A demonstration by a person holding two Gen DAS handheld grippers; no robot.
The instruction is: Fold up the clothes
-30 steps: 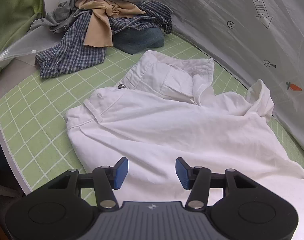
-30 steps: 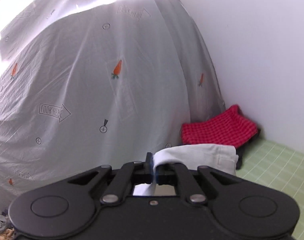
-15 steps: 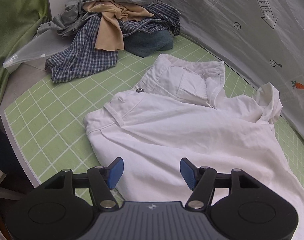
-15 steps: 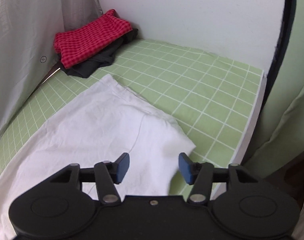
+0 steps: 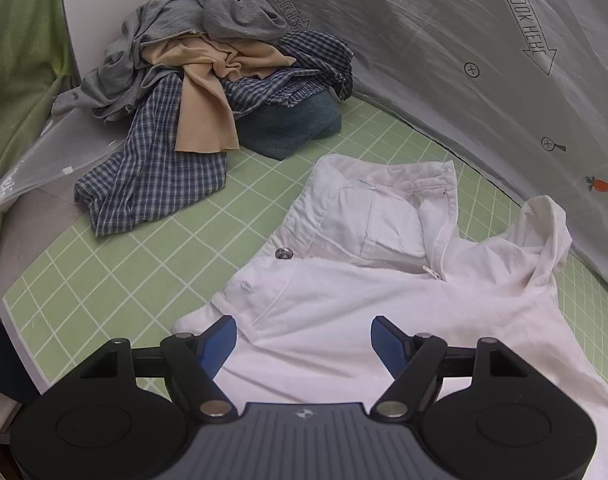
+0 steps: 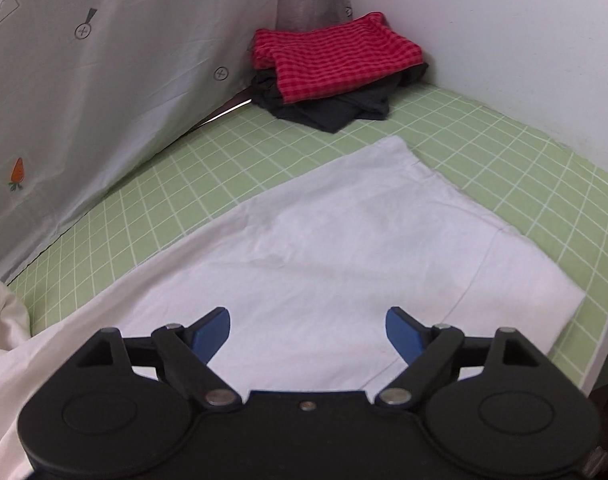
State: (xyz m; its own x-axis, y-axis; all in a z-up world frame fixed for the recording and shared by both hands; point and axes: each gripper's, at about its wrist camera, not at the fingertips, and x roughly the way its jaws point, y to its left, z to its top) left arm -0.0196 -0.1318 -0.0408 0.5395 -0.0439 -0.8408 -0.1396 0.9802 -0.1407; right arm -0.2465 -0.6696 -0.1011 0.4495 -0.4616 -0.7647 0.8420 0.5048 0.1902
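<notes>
White cotton trousers (image 5: 384, 312) lay spread on green gridded mat (image 5: 104, 280), unfolded. Left gripper (image 5: 304, 338) and right gripper (image 6: 308, 330) hovered, fingers apart, empty. Next: likely pinch an edge for the first fold.

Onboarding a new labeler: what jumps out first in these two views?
The white trousers spread across the green grid mat, directly ahead of both open hand-held grippers, left and right. Next, the unfolded clothes heap in the left view's far corner, and the folded red checked garment on dark clothing in the right view's far corner.
</notes>
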